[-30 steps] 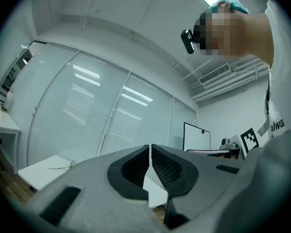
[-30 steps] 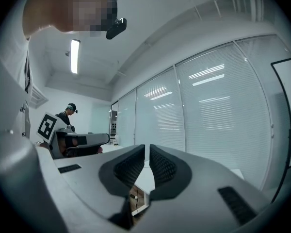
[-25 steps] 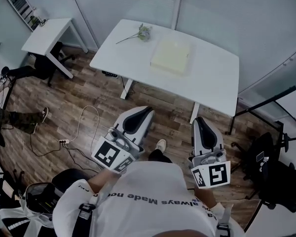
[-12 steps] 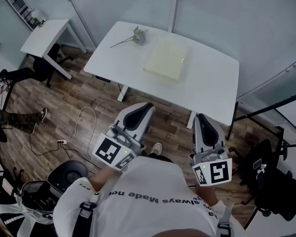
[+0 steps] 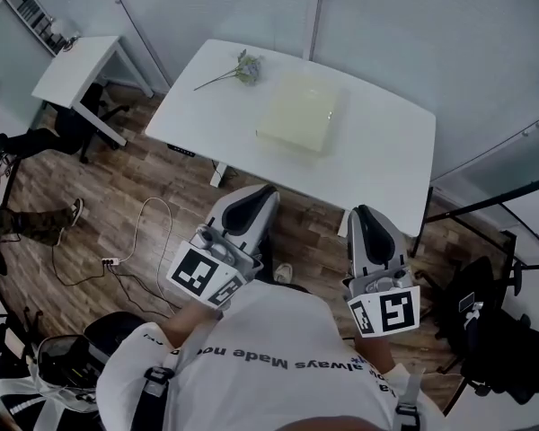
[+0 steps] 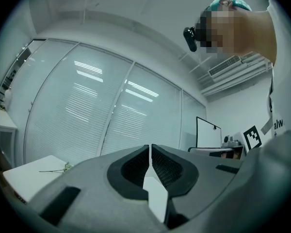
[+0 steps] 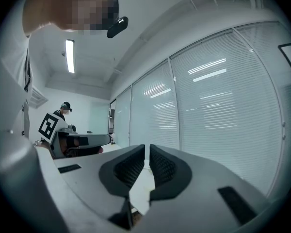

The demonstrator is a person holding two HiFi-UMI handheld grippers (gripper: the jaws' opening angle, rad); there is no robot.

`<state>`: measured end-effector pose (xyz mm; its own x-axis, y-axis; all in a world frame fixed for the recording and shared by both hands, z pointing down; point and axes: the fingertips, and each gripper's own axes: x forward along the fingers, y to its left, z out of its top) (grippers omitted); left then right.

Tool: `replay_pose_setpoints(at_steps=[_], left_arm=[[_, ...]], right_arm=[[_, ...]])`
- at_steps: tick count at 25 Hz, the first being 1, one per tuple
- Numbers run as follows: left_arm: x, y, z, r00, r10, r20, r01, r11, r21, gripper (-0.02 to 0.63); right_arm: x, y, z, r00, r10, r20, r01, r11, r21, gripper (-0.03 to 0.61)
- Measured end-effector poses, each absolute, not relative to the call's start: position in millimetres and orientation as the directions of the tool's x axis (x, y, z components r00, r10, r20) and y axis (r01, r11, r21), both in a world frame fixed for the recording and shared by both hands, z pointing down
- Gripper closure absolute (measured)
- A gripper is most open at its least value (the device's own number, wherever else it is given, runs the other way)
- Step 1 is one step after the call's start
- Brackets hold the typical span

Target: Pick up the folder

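Observation:
A pale yellow folder (image 5: 296, 114) lies flat on the white table (image 5: 377, 155), toward its far side. My left gripper (image 5: 260, 192) hangs over the wooden floor just short of the table's near edge, shut and holding nothing. To its right my right gripper (image 5: 360, 213) is likewise shut with nothing in it, near the table's front edge. In the left gripper view the left gripper (image 6: 150, 147) has its jaws together, with the table (image 6: 26, 178) low at the left. In the right gripper view the right gripper (image 7: 147, 148) also shows its jaws together.
A sprig of flowers (image 5: 234, 68) lies on the table's far left corner. A smaller white desk (image 5: 72, 68) stands at the left with a chair under it. A cable and power strip (image 5: 117, 260) lie on the floor. Black bags and stands (image 5: 494, 330) crowd the right side.
Both grippers and the person have moved forward toward the table. The table and folder now lie nearer in the head view. Both pairs of jaws stay shut.

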<state>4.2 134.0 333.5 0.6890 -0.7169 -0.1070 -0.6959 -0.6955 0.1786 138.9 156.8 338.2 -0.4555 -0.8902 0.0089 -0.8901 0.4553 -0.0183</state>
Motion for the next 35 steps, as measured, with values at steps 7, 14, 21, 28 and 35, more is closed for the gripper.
replay_pose_setpoints(at_steps=[7,14,21,28,35], left_arm=[[-4,80,335,0.692,-0.714,-0.108,-0.693,-0.699,0.178,0.594],[-22,-4,335,0.687,-0.718,-0.111,-0.695,-0.694,0.186,0.594],[-38,-89,332,0.706,-0.699,-0.112,-0.673,-0.712,0.198,0.594],[-56,-174,326,0.726,-0.678,-0.117,-0.654,-0.732,0.189,0.594],[-72,-244,322,0.735,-0.666,-0.126,-0.641,-0.744,0.188,0.594]], right_arm=[[132,104,343,-0.443,-0.897,0.015,-0.897,0.442,-0.017,0.546],[121,24,341,-0.423,-0.906,0.024,-0.906,0.423,-0.01,0.546],[102,-59,337,-0.402,-0.915,0.035,-0.915,0.402,-0.003,0.546],[80,-142,331,-0.38,-0.924,0.031,-0.925,0.381,0.007,0.546],[70,-209,326,-0.345,-0.938,0.023,-0.938,0.346,0.016,0.546]])
